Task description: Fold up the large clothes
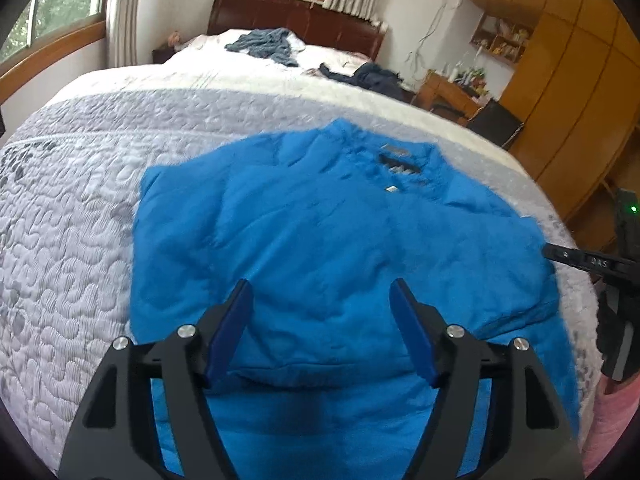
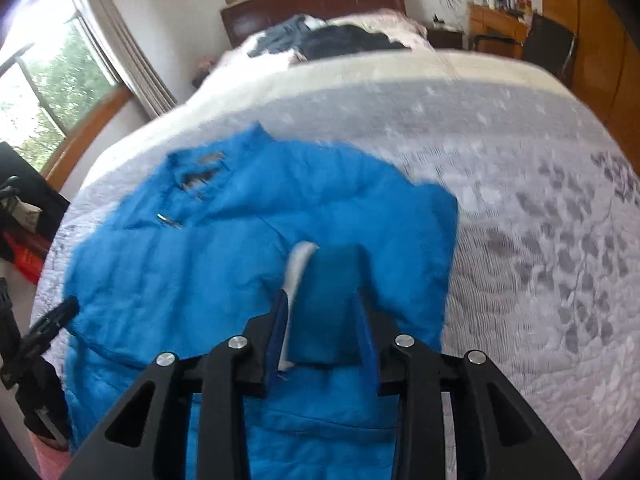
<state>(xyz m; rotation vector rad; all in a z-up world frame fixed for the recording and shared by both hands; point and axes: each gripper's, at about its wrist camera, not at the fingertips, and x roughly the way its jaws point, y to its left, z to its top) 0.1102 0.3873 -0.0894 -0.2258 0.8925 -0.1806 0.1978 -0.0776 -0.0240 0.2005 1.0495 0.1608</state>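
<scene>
left wrist view, garment: a bright blue padded jacket (image 1: pixel 320 224) lies spread on the grey-and-white quilted bedspread (image 1: pixel 72 240), collar toward the dark wooden headboard (image 1: pixel 296 16), hem at the foot end farthest from the headboard.
left wrist view, left tongs (image 1: pixel 322 330): spread wide and empty, hanging over the jacket's lower half; whether they touch the cloth i cannot tell.
left wrist view, other tool: the right tongs show only as a black edge at the jacket's side farthest from the window.
left wrist view, other clothes: a grey-blue crumpled garment (image 1: pixel 264 46) and a dark navy crumpled garment (image 1: pixel 372 76) lie just before the headboard, well apart from the jacket.
right wrist view, right tongs (image 2: pixel 324 316): pinching a fold of the jacket (image 2: pixel 224 248), blue outside with a white lining strip showing, lifted clear of the body on the half away from the headboard.
right wrist view, sharpness: blurred, so the depth of the bite is unclear.
risk, slip: slick puffy fabric may slide out of a shallow pinch mid-fold.
risk, skew: with only one side held, the whole jacket may drag across the bedspread and fold crooked.
risk, bulk: trapped air may spring the fold open.
</scene>
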